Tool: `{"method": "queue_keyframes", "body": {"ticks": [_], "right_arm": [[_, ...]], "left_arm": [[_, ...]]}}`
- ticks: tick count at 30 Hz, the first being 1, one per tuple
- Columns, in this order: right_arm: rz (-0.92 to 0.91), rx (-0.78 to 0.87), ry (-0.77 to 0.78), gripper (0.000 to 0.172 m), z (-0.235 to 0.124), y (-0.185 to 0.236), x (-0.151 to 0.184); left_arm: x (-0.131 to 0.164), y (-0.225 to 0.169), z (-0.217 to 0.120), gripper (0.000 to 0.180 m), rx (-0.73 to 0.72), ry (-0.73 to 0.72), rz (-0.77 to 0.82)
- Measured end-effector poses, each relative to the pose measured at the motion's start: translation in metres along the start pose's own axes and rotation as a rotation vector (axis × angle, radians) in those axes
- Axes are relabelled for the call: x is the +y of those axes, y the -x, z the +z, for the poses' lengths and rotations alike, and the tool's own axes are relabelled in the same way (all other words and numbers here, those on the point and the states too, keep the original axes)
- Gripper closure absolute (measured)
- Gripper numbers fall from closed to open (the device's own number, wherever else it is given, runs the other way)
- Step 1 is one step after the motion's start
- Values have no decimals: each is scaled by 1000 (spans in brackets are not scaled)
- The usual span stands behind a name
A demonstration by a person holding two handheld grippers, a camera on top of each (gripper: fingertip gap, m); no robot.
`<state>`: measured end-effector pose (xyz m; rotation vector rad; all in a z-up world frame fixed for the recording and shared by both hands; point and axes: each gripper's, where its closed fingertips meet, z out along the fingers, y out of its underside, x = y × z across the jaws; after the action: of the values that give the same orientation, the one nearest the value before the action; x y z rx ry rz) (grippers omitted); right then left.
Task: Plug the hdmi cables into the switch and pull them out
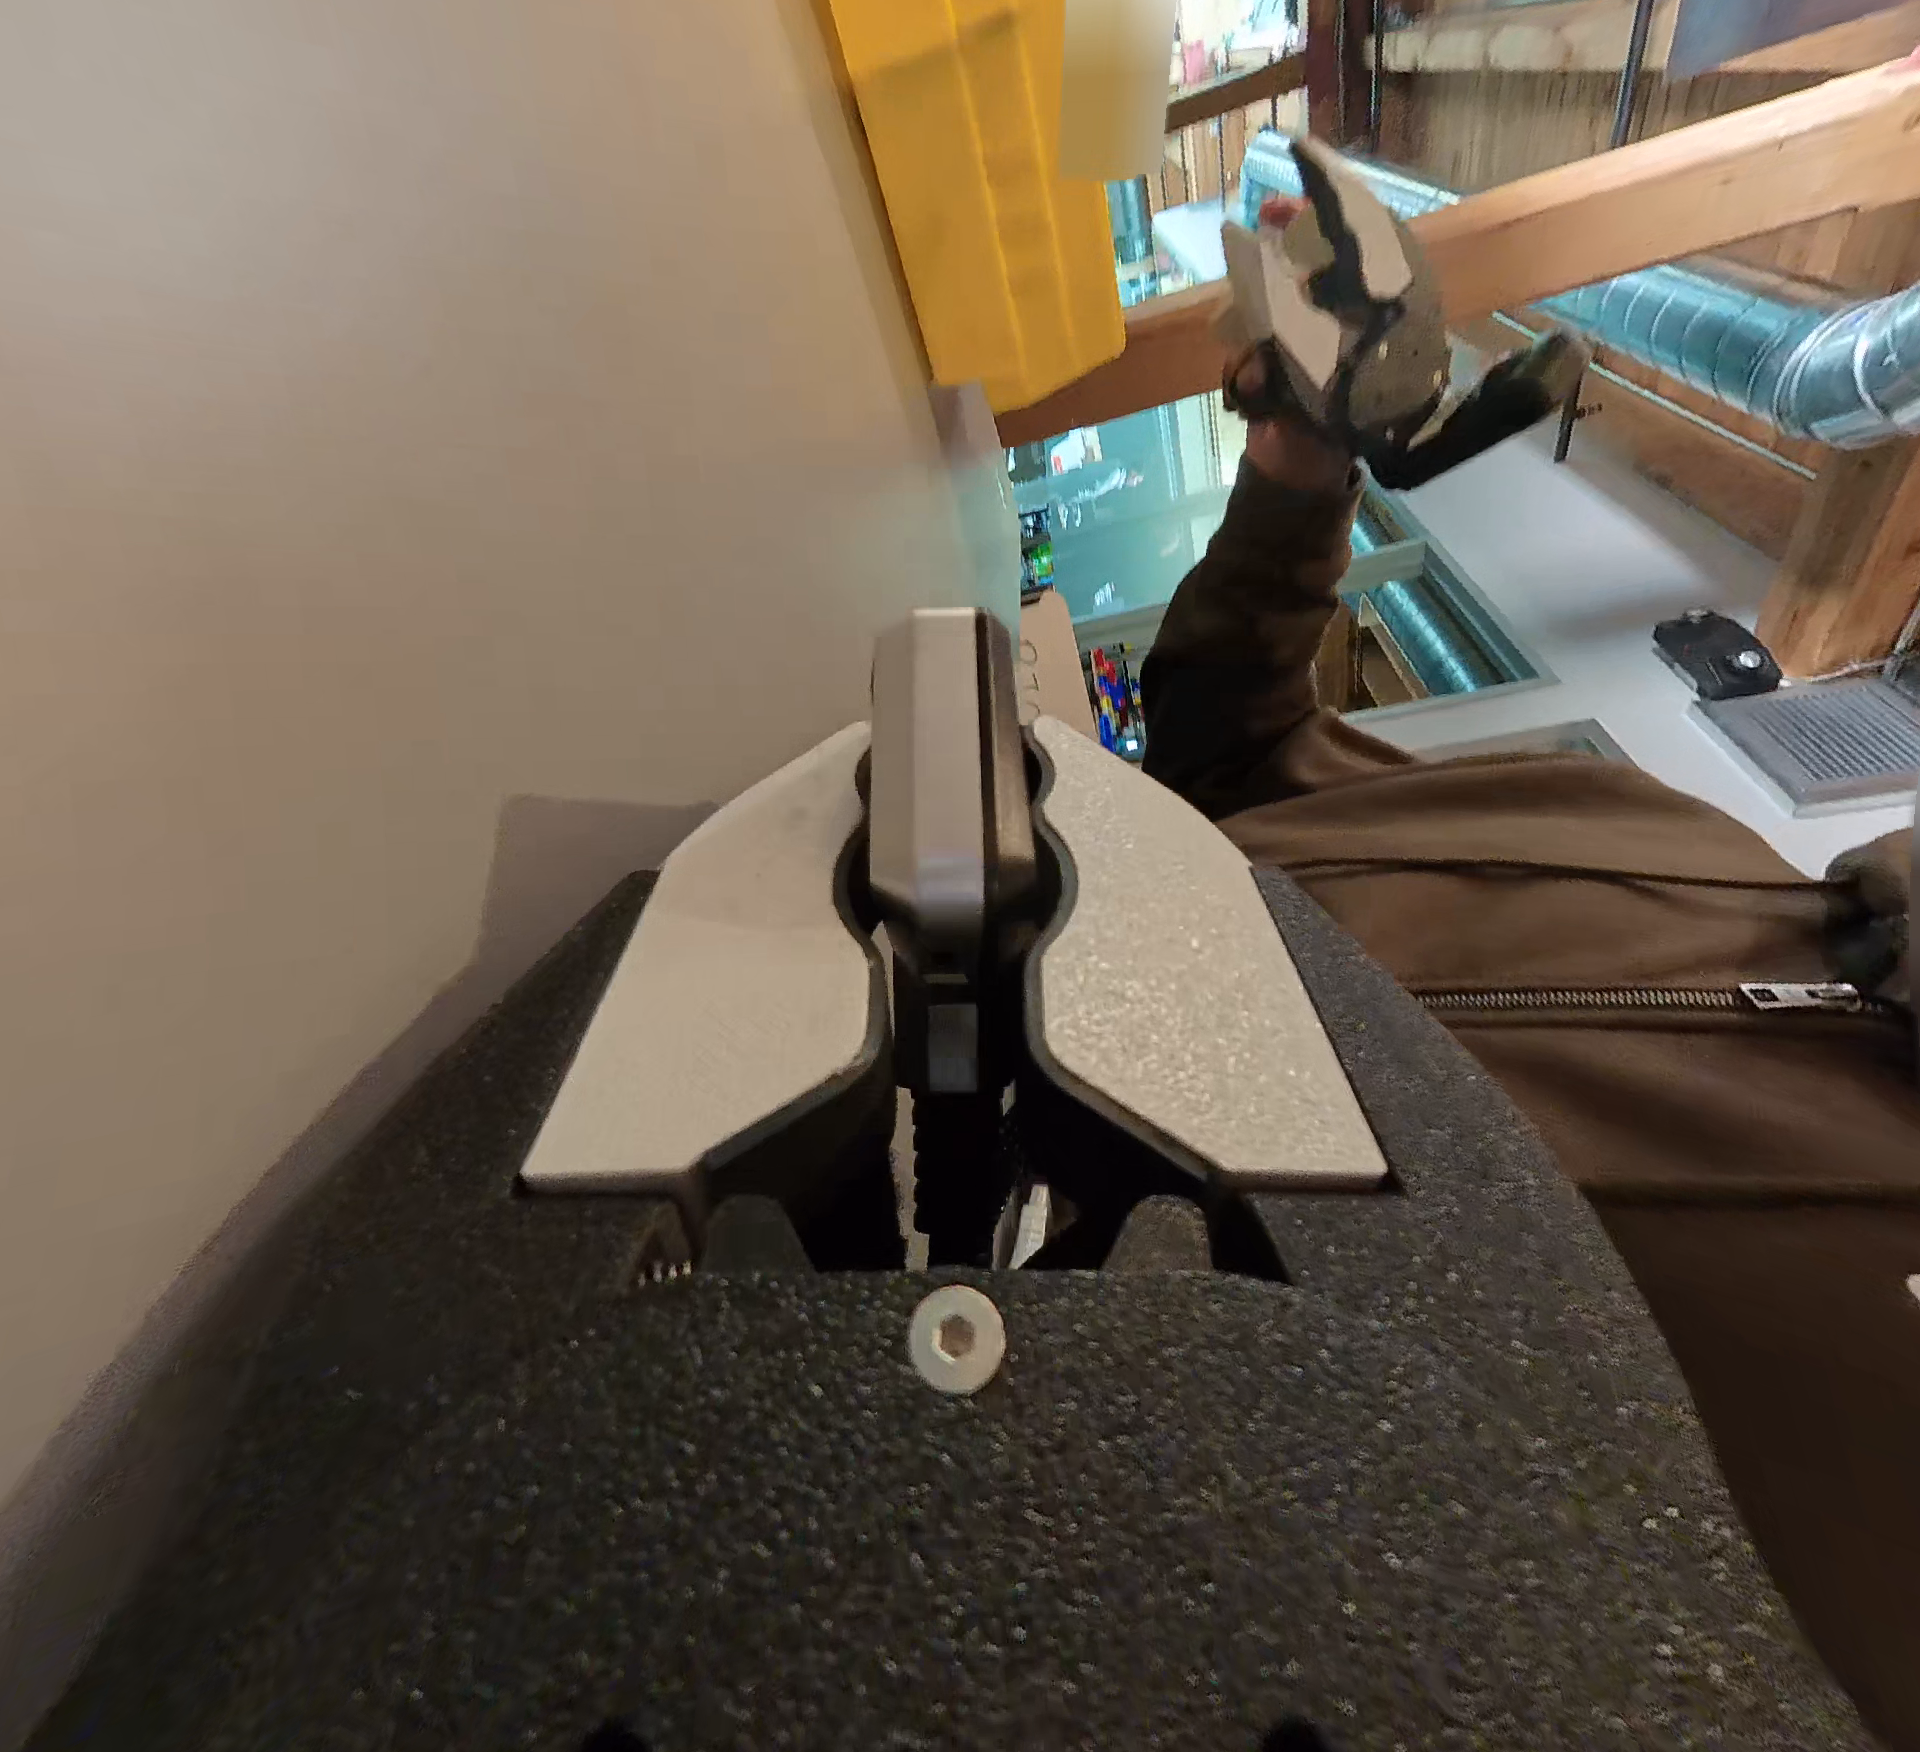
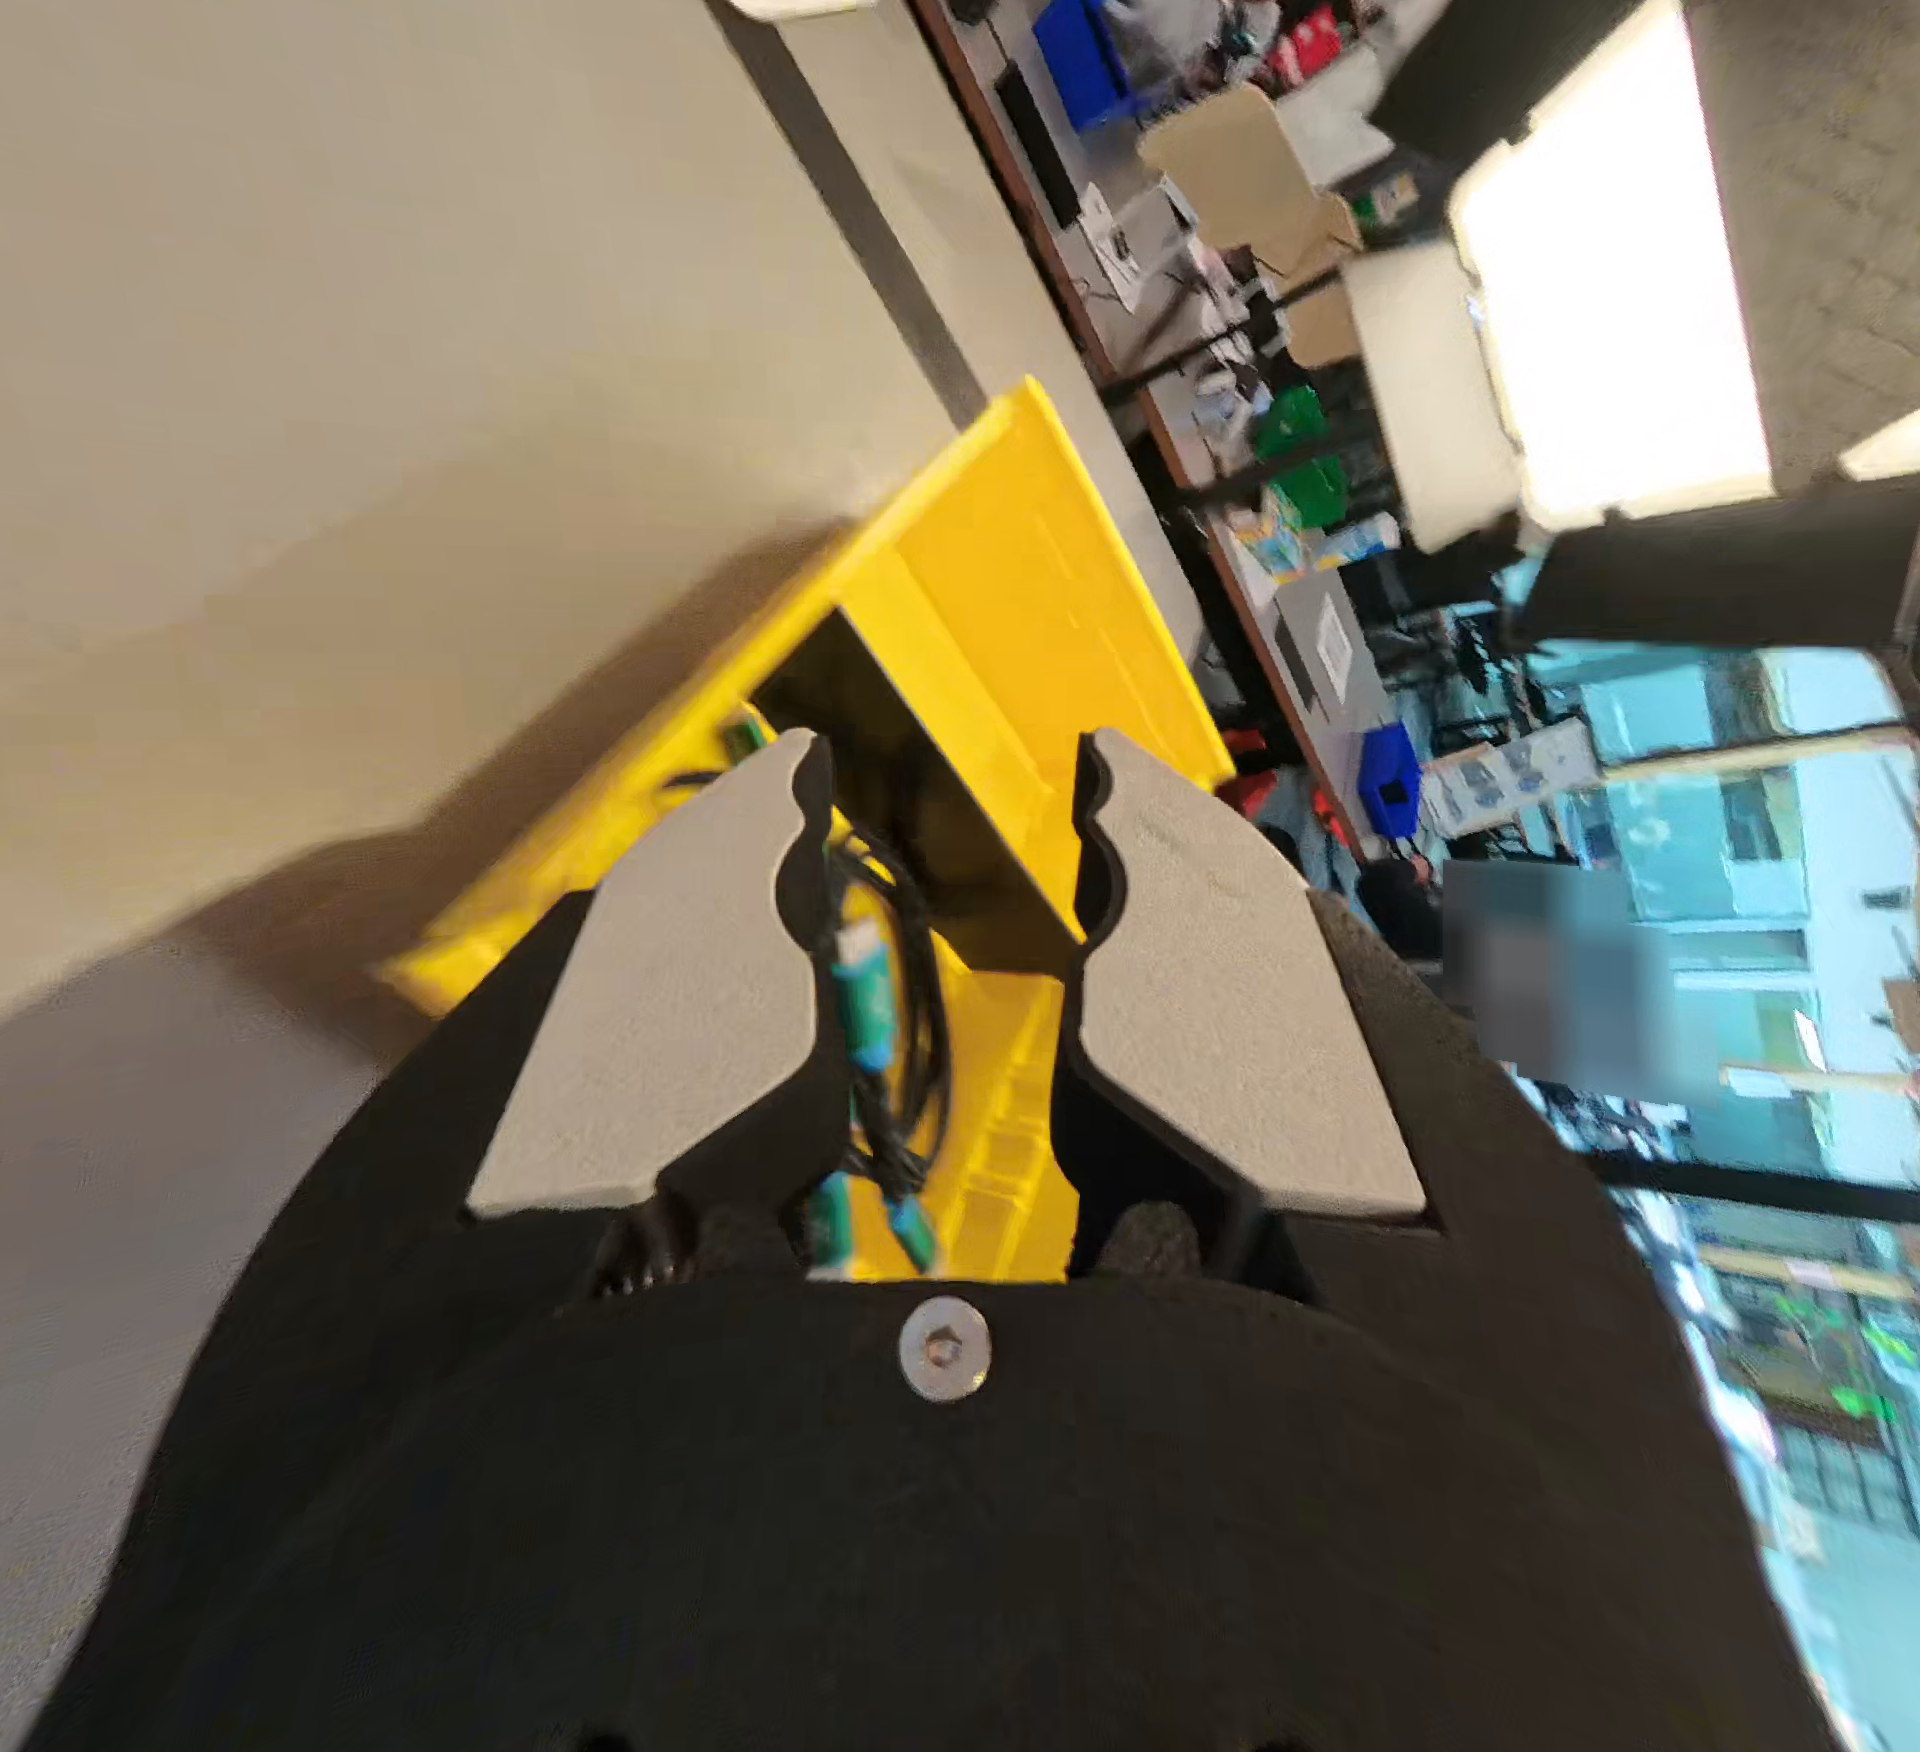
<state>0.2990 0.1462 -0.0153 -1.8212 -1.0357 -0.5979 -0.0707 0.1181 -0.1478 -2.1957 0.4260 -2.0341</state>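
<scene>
The left gripper [image 1: 951, 772] is clamping a flat grey-and-black block [image 1: 940, 767], both fingers [image 1: 1132, 881] pressing its sides; the block is standing up past the fingertips, its lower end running down into the gap between them. Ahead and to the left of this gripper a pale tabletop [image 1: 416, 352] is lying; farther ahead along that surface a yellow bin [image 1: 966, 123] is sitting. To the right, a brown sleeve [image 1: 1236, 601] is reaching up to the right gripper [image 1: 1299, 248], raised well apart from the block.

The right gripper [image 2: 951, 767] is standing open, holding nothing. Directly ahead of its fingertips the yellow bin [image 2: 1049, 601] is showing its open interior; a bundle of black wires with green connectors [image 2: 878, 996] is lying inside, seen between the fingers but not pressed by either.

Risks, as judged:
- The block is being pinched on its narrow sides only, with much of it standing free; a knock against the tabletop or bin wall could twist it out.
- Both views are blurring, which suggests quick motion; a fast swing could loosen the block.
- The open right fingers are hanging just over the loose wires; dipping in could snag a loop and drag the bundle over the bin wall.
</scene>
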Motion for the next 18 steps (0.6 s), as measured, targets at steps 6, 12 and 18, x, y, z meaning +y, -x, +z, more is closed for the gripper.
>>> {"method": "queue_keyframes", "body": {"ticks": [6,12,18], "right_arm": [[-199,-245,-244,122,12,143,-96],[-534,-172,-629,99,2,261,-199],[-698,-228,-777,82,-9,311,-255]], "left_arm": [[-22,-1,15,158,-25,-111,8],[-30,10,26,157,-75,-128,-7],[-29,18,31,158,-151,-104,6]]}}
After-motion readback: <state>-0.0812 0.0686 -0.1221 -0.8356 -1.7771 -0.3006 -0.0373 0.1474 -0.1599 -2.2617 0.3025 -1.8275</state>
